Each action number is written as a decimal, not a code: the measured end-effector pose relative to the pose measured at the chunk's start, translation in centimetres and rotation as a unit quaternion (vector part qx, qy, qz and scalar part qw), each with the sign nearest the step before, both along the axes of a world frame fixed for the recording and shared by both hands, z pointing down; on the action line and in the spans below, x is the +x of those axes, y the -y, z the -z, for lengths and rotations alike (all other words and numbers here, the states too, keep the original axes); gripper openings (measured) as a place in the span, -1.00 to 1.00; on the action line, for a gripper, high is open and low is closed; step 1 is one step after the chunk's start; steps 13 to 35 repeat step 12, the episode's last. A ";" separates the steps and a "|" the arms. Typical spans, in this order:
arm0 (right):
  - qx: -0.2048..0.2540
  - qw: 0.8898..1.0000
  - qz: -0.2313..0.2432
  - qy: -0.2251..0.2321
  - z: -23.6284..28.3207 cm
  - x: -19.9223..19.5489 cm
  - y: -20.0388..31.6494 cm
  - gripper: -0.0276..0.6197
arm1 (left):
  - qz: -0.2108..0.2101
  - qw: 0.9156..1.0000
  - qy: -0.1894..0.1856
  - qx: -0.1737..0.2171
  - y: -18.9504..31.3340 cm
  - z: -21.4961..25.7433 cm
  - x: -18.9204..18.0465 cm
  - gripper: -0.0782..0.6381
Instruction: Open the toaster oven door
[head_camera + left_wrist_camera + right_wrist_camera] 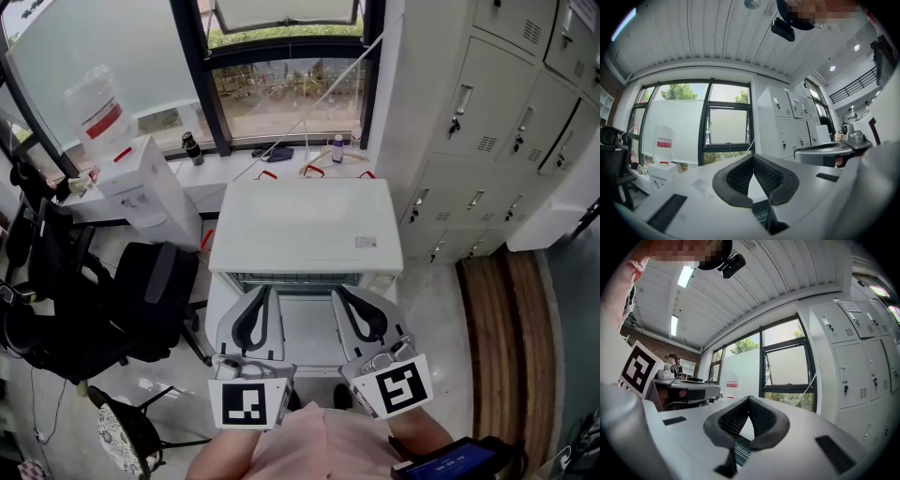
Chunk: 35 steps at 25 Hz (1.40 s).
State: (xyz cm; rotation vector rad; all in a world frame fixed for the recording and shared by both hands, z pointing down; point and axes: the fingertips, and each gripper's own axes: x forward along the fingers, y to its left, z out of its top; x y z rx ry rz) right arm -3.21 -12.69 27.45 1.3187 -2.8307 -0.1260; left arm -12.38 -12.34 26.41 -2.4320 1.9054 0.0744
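The white toaster oven (305, 225) stands right in front of me, seen from above, and a strip of wire rack (300, 281) shows at its front edge. A flat white panel (305, 328) reaches toward me below that strip; I cannot tell if it is the door. My left gripper (265, 289) (753, 155) and right gripper (339, 289) (749, 397) hover side by side over this panel, tips close to the oven's front. Both are shut, black pads meeting at the tips, with nothing held.
A water dispenser (141, 187) with its bottle stands at the left, and a black chair with bags (141, 300) is below it. Grey lockers (487, 122) line the right wall, with a wooden bench (506, 309) beside them. Small bottles sit on the window sill (281, 155).
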 end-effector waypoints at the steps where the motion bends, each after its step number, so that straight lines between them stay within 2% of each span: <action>1: -0.001 1.000 0.000 0.000 -0.1 0.0 0.0 -0.91 | -0.001 1.000 0.000 0.000 0.0 0.0 0.0 -0.74; 35: -0.002 1.000 0.004 -0.005 -0.4 -0.3 -0.5 -0.91 | -0.005 1.000 -0.001 0.001 -0.3 -0.2 0.2 -0.74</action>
